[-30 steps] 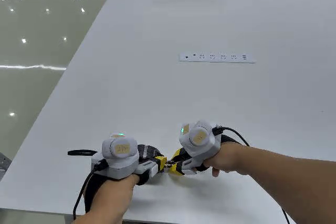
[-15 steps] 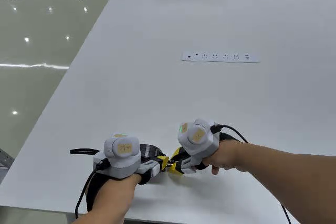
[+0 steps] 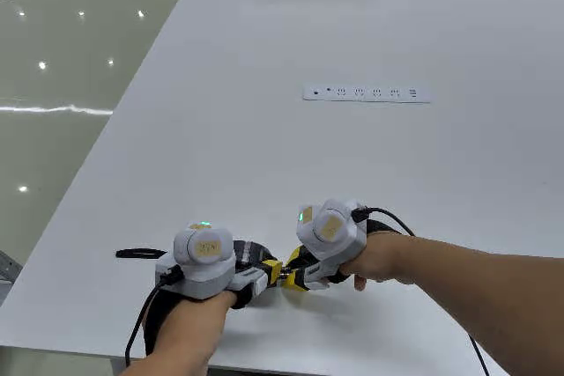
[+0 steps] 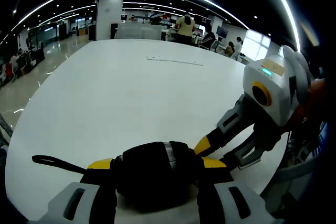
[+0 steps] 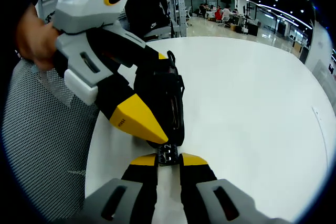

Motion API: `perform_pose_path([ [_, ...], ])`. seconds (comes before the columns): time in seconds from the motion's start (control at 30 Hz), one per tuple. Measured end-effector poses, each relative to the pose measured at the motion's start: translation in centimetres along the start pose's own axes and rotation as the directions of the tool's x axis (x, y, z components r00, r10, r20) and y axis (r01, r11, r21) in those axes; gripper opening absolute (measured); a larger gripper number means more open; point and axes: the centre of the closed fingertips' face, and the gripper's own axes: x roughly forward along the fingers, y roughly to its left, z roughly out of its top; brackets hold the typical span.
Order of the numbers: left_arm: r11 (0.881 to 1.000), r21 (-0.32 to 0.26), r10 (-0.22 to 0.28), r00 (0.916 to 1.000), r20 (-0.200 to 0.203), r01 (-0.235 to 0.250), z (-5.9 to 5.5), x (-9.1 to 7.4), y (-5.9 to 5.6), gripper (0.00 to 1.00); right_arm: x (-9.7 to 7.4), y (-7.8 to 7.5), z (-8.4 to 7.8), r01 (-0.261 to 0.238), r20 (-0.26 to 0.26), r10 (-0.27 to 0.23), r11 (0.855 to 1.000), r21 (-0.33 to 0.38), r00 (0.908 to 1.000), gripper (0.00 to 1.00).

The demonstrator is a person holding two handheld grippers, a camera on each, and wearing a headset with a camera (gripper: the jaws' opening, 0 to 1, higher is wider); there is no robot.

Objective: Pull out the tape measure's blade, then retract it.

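A black tape measure (image 3: 252,257) lies near the table's front edge, its body clamped between the yellow-tipped jaws of my left gripper (image 3: 264,274). In the left gripper view the tape measure (image 4: 157,174) sits in my left gripper (image 4: 157,164), with its black wrist strap (image 4: 52,162) trailing left. My right gripper (image 3: 289,279) faces it tip to tip. In the right gripper view, my right gripper (image 5: 168,159) is shut on the blade's end hook (image 5: 167,153), right at the mouth of the tape measure (image 5: 164,98). Hardly any blade shows between case and hook.
A white power strip (image 3: 367,92) lies flat further back on the white table (image 3: 264,129). The table's left edge drops to a glossy floor (image 3: 53,85). The wrist strap (image 3: 137,254) lies on the table to the left. A mesh chair back (image 5: 42,145) stands close behind.
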Motion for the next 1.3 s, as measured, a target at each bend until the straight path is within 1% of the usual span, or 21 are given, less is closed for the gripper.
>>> perform_pose_path([
  [0.07,1.000,-0.001,0.001,1.0000,-0.001,-0.001,0.0,0.0,0.0,0.59,0.1,0.1,0.2,-0.007,-0.011,0.007,1.000,-0.021,0.9999,0.14],
  [0.2,1.000,-0.002,-0.001,1.0000,0.000,0.001,0.0,0.0,0.0,0.59,0.3,0.2,0.3,-0.013,-0.024,0.012,0.999,-0.042,0.9996,0.14],
  [0.4,1.000,-0.005,-0.001,1.0000,0.000,0.001,0.0,0.0,-0.1,0.59,0.6,0.2,0.6,-0.020,-0.033,0.018,0.998,-0.057,0.9993,0.14],
  [0.5,1.000,-0.004,-0.001,1.0000,0.000,0.001,0.0,0.0,-0.1,0.59,0.6,0.2,0.6,-0.022,-0.046,0.019,0.997,-0.071,0.9988,0.14],
  [0.63,1.000,-0.004,-0.001,1.0000,0.000,0.001,0.0,-0.1,-0.1,0.59,0.5,0.2,0.5,-0.016,-0.046,0.013,0.999,-0.051,0.9989,0.14],
  [0.7,1.000,-0.009,-0.002,1.0000,0.005,0.002,0.0,-0.1,-0.1,0.59,0.5,0.2,0.6,-0.013,-0.048,0.010,0.998,-0.063,0.9988,0.14],
  [0.83,1.000,-0.008,0.000,1.0000,-0.001,0.000,0.0,-0.1,-0.1,0.59,0.6,0.3,0.6,0.001,-0.058,-0.005,0.998,-0.070,0.9983,0.14],
  [0.9,1.000,-0.006,-0.009,1.0000,0.001,0.009,0.0,-0.1,-0.1,0.59,0.6,0.2,0.6,0.009,-0.057,-0.013,0.998,-0.067,0.9983,0.15],
  [0.93,1.000,-0.002,-0.024,0.9997,0.011,0.024,0.0,-0.2,-0.1,0.60,0.6,0.2,0.6,0.014,-0.055,-0.018,0.998,-0.065,0.9983,0.15],
  [1.03,0.999,-0.010,-0.053,0.9985,0.015,0.054,0.1,-0.4,0.0,0.59,0.6,0.2,0.6,0.023,-0.058,-0.026,0.998,-0.050,0.9980,0.15],
  [1.1,0.998,-0.016,-0.062,0.9980,0.007,0.062,0.2,-0.4,0.0,0.59,0.7,0.3,0.6,0.032,-0.067,-0.035,0.998,-0.056,0.9971,0.15],
  [1.13,0.997,-0.019,-0.075,0.9971,-0.008,0.075,0.2,-0.3,-0.1,0.60,0.7,0.3,0.6,0.040,-0.070,-0.044,0.997,-0.063,0.9966,0.16],
  [1.17,0.995,-0.019,-0.099,0.9949,-0.018,0.099,0.2,-0.4,-0.3,0.61,0.6,0.3,0.6,0.047,-0.067,-0.052,0.997,-0.065,0.9964,0.16],
  [1.2,0.992,-0.009,-0.125,0.9920,-0.012,0.125,0.6,-0.5,-0.5,0.63,0.5,0.0,0.5,0.066,-0.065,-0.069,0.997,-0.042,0.9955,0.19],
  [1.23,0.991,0.008,-0.133,0.9910,-0.015,0.133,0.7,-0.6,-0.4,0.66,0.5,0.0,0.5,0.067,-0.062,-0.068,0.997,-0.028,0.9957,0.24],
  [1.27,0.988,0.040,-0.147,0.9888,-0.025,0.148,0.9,-0.9,-0.3,0.68,0.2,-0.3,0.5,0.089,-0.048,-0.090,0.996,-0.027,0.9948,0.32],
  [1.3,0.989,0.036,-0.145,0.9892,-0.019,0.146,1.2,-1.1,0.0,0.71,0.1,-0.3,0.5,0.096,-0.042,-0.097,0.995,-0.034,0.9944,0.39],
])
